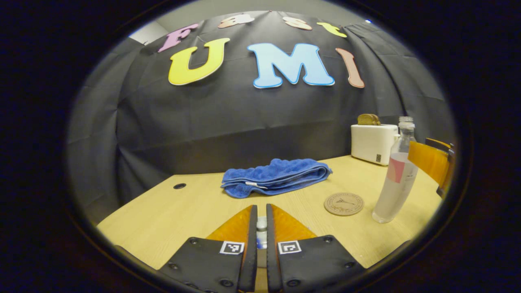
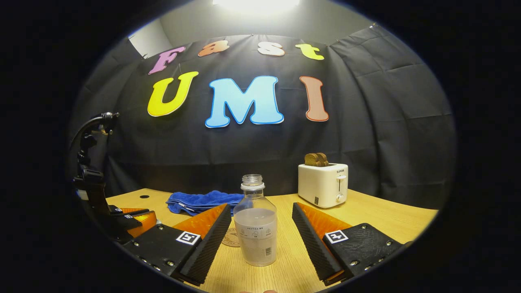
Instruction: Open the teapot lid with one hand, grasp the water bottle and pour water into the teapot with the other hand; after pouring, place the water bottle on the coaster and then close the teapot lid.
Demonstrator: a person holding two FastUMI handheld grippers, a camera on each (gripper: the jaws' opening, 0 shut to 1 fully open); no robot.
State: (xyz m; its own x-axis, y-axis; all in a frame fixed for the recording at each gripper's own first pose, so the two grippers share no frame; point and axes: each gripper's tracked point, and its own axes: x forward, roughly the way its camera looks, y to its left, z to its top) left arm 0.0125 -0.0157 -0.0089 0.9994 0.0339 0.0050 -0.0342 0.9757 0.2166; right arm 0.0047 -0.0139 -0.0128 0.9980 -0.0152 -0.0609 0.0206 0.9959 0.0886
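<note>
Pale wood tabletop [image 2: 378,215] runs back to the black cloth wall. On it, in my right gripper view, the water bottle [image 2: 255,228] stands upright, uncapped and partly filled with water, between the fingers of my right gripper [image 2: 260,238]. Those fingers are spread wide with a gap on each side of the bottle, neither touching it. Just behind the bottle's base the round wooden coaster [image 2: 232,238] peeks out, and farther back lie a folded blue towel [image 2: 203,201] and a white toaster [image 2: 323,185] with bread in its slots.

In my left gripper view, my left gripper [image 1: 261,228] has its fingers drawn almost together, pinching a small pale knob [image 1: 261,223] between them; I cannot tell whether it is the teapot lid's knob, since the pot itself is hidden below. From this side the coaster [image 1: 344,203] lies bare on the table just beside the bottle [image 1: 397,175], and the towel [image 1: 276,177] sits beyond my fingertips.
</note>
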